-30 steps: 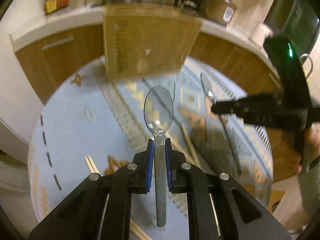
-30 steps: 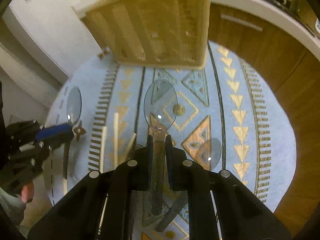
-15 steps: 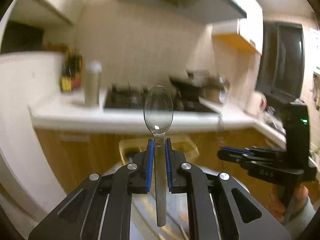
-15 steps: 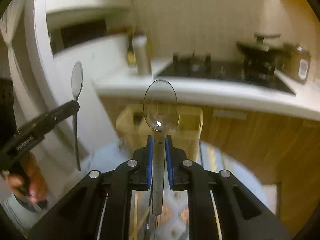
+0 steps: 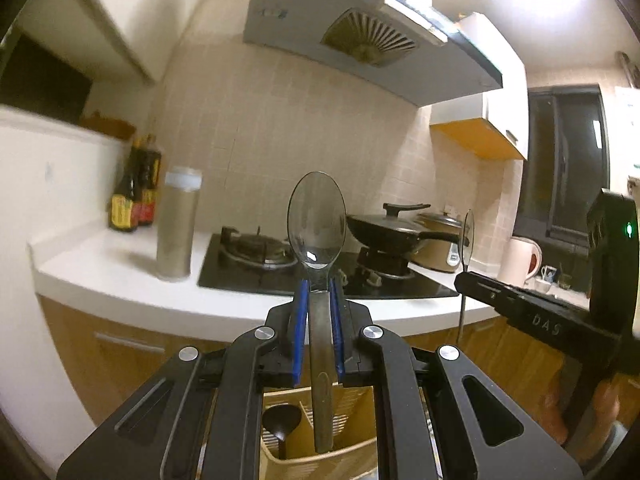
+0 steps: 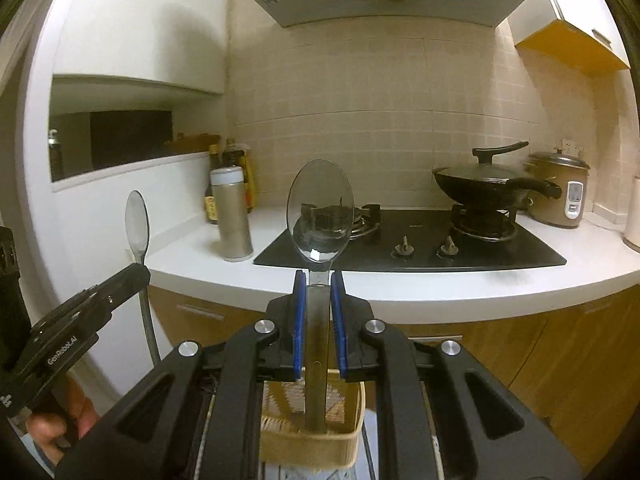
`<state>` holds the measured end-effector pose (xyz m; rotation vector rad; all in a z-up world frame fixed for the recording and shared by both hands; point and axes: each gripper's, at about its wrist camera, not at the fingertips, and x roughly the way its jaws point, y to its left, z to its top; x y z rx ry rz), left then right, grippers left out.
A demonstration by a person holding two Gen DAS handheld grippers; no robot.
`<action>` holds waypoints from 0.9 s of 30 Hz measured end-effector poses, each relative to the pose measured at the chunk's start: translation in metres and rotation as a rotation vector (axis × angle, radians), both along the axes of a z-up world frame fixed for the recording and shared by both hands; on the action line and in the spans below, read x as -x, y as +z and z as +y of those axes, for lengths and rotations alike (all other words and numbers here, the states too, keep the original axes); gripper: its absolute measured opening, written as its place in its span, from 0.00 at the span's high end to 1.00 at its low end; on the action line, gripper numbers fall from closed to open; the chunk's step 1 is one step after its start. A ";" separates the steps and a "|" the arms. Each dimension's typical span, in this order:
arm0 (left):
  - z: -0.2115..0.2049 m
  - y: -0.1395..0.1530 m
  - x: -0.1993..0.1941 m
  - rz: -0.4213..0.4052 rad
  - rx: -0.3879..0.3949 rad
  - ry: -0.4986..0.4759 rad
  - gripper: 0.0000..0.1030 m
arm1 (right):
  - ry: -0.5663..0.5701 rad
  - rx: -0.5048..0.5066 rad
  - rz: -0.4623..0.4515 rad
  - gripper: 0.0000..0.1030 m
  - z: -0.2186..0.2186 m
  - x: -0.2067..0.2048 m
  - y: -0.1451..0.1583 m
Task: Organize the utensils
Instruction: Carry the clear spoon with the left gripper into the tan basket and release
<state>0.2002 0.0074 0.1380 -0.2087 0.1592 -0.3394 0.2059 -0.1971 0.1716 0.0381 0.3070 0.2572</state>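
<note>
Black wok (image 6: 486, 188) on gas hob (image 6: 416, 240), steel flask (image 6: 232, 212), rice cooker (image 6: 560, 190), perhaps a kettle (image 5: 522, 258)

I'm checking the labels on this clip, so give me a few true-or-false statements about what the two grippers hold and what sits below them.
1. The left gripper is shut on a clear plastic spoon, bowl up. True.
2. The right gripper is open. False: it is shut on a second clear spoon.
3. A beige slatted utensil holder shows below the left gripper. True.
4. The black lidded pan sits on the white counter. False: it sits on the stove burner.
</note>
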 end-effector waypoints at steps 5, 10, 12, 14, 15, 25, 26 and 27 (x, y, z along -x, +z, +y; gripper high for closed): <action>0.004 -0.022 -0.020 0.017 0.004 0.019 0.91 | -0.027 0.062 -0.039 0.90 0.010 -0.018 -0.024; 0.009 -0.039 -0.035 0.048 0.022 0.022 0.91 | -0.024 0.050 -0.029 0.90 0.007 -0.030 -0.042; 0.010 -0.044 -0.039 0.056 0.028 0.023 0.91 | -0.021 0.054 -0.026 0.90 0.009 -0.033 -0.048; 0.008 -0.048 -0.040 0.049 0.013 0.036 0.91 | -0.017 0.054 -0.026 0.90 0.010 -0.034 -0.052; 0.006 -0.049 -0.039 0.041 0.001 0.042 0.91 | -0.014 0.051 -0.031 0.90 0.010 -0.034 -0.054; 0.002 -0.062 -0.036 0.044 -0.044 0.040 0.85 | 0.005 0.013 0.015 0.89 0.002 -0.042 -0.072; 0.003 -0.062 -0.034 0.048 -0.043 0.031 0.74 | 0.013 0.004 0.028 0.86 0.000 -0.042 -0.074; 0.004 -0.062 -0.032 0.047 -0.038 0.031 0.70 | 0.018 -0.003 0.041 0.82 -0.002 -0.041 -0.074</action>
